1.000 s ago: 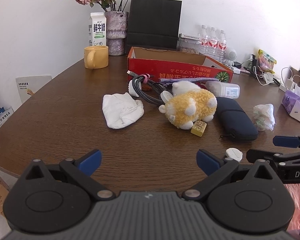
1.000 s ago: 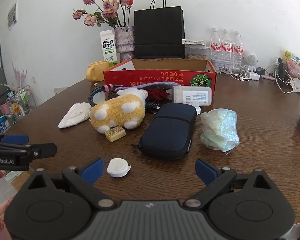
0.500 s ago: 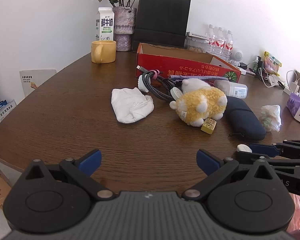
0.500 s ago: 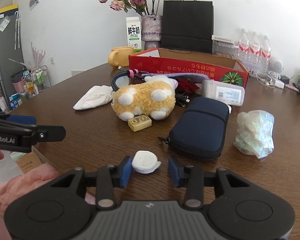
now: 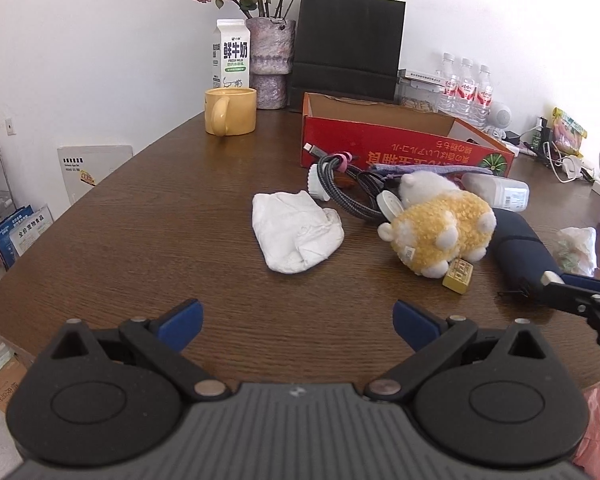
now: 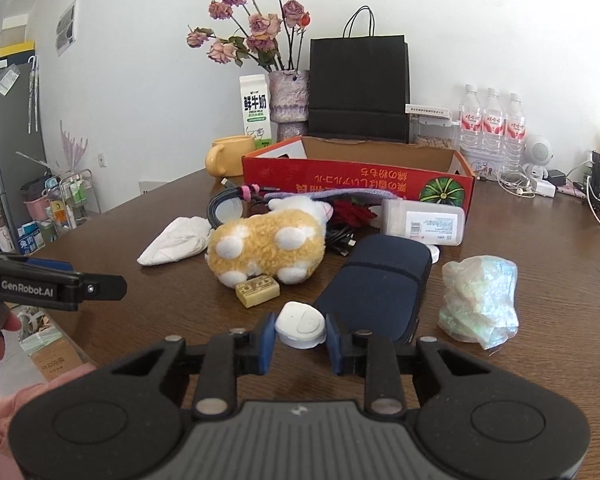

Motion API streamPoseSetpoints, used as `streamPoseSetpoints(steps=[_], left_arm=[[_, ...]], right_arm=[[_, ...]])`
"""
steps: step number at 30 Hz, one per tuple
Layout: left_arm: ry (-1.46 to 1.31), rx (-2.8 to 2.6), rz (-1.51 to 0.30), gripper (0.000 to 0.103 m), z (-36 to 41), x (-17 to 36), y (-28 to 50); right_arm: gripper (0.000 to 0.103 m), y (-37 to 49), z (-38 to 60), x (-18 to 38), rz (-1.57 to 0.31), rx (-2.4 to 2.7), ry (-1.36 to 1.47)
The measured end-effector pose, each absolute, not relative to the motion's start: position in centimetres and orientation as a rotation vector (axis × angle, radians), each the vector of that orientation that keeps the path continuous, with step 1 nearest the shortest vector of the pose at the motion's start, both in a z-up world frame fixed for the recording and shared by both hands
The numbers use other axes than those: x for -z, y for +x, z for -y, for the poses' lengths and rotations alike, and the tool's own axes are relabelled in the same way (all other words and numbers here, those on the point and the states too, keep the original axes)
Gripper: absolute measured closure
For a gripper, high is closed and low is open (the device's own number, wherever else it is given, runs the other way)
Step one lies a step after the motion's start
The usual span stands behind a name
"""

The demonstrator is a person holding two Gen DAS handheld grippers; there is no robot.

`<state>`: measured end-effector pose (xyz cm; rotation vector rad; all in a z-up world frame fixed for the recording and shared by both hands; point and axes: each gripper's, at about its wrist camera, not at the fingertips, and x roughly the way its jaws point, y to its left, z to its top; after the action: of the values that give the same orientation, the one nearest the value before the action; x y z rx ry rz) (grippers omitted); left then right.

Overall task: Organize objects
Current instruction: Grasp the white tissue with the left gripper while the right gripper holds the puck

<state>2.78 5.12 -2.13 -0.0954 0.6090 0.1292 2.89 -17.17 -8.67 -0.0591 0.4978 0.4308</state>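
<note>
**White cap pinched, red box waiting**

White plastic sits between the blue pads of the right claw (image 6: pixel 300 338): a small round cap (image 6: pixel 300 325), gripped on both sides and low over the bench (image 6: pixel 540 240), at about 6 o'clock in the right wrist view. Whether it has left the wood cannot be told. The left claw (image 5: pixel 296 320) hangs wide open with nothing between its pads, above bare wood at the near edge.

The rest of the clutter lies just beyond. A dark pouch (image 6: pixel 380 284) is at 1 o'clock of the cap, nearly touching it; a small yellow block (image 6: pixel 257 289) at 11 o'clock rests against a yellow plush toy (image 6: pixel 266 242). A white cloth (image 6: pixel 174 240) lies further out at 10 o'clock, a crumpled plastic bag (image 6: pixel 480 298) at 3 o'clock, and a white bottle (image 6: pixel 422 222) on its side at 1 o'clock, beyond the pouch. Coiled cables (image 6: pixel 228 200) lie at the foot of the open red box (image 6: pixel 360 178) at 12 o'clock.

The step in hand looks like the pick of the first item. Next, the cap probably needs lifting above the plush and pouch, carrying to 12 o'clock over the box's near wall, and releasing inside. The grip is narrow on a smooth, flat piece, so a tilt could let it slip.
</note>
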Motion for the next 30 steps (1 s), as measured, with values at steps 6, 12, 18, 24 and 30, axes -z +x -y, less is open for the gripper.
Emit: streamPoseSetpoints(steps=[6, 12, 18, 24, 30], left_arm=[[-0.106, -0.177, -0.630, 0.000, -6.3, 1.6, 7.0], [-0.128, -0.207, -0.664, 0.000, -7.0, 1.4, 11.6], [-0.096, -0.213, -0.719, 0.000, -6.3, 2.3, 14.5], [-0.078, -0.248, -0.765, 0.000, -6.0, 3.4, 16.4], [-0.085, -0.249, -0.757, 0.000, -6.3, 4.0, 16.5]], right_arm=[[0.077, 4.4, 18.6, 7.3, -0.427, -0.369, -0.046], [0.077, 5.7, 19.6, 6.3, -0.380, -0.327, -0.036], [0.077, 6.5, 20.3, 6.4, -0.381, -0.305, -0.021], [0.077, 6.7, 20.3, 6.8, -0.391, -0.303, -0.018], [0.077, 6.8, 20.3, 6.8, -0.386, -0.304, -0.015]])
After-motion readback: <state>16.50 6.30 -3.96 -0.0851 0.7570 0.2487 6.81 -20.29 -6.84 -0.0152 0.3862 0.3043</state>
